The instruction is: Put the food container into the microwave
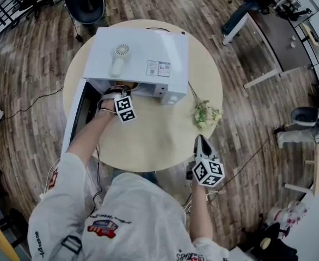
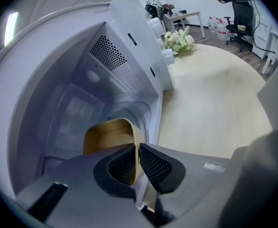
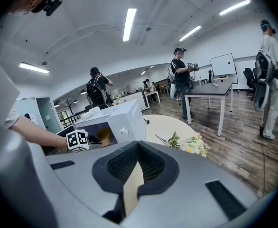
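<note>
Microwave, white, stands on the far half of a round pale surface, and its door hangs open on the microwave's left side. The left tongs reach through that opening into the microwave's cavity. Their two dark ribbed pads are pressed close on the thin wall of the tan food container, with only that wall between them. The food container sits inside the microwave, low in the cavity and toward its right side wall; whether it rests on the cavity floor or hangs just above it cannot be told.

The right tongs are held well apart from the microwave, in front of it near the surface's near edge, pointing back toward it. Their jaws are brought together with nothing between them.

A small bunch of pale flowers lies on the surface to the microwave's right, near its front corner.
</note>
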The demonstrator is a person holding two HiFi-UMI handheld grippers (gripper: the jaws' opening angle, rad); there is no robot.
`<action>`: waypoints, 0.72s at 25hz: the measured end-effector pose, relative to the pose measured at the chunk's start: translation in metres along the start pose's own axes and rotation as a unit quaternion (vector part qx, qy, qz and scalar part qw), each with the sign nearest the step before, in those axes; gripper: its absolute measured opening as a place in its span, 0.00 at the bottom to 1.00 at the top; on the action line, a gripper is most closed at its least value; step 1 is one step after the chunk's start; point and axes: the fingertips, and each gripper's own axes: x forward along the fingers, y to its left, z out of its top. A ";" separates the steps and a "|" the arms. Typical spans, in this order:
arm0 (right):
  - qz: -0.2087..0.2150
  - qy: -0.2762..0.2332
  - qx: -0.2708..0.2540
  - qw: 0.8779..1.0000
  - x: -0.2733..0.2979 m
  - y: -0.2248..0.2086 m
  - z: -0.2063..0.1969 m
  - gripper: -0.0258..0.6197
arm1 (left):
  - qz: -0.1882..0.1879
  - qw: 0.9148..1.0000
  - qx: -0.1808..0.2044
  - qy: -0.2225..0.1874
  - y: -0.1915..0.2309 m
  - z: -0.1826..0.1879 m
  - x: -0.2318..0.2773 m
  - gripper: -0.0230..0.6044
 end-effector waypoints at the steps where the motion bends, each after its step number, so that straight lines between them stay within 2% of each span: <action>1: -0.001 0.000 0.001 1.000 -0.001 -0.001 -0.001 0.03 | 0.001 1.000 0.003 0.000 0.001 0.001 0.001 0.07; 7: -0.011 -0.001 0.006 1.000 -0.006 -0.007 -0.002 0.03 | 0.005 1.000 0.012 0.002 0.007 0.005 0.008 0.07; 18: -0.016 0.002 0.012 1.000 -0.005 -0.006 -0.007 0.03 | 0.014 1.000 0.003 -0.005 0.013 0.006 0.011 0.09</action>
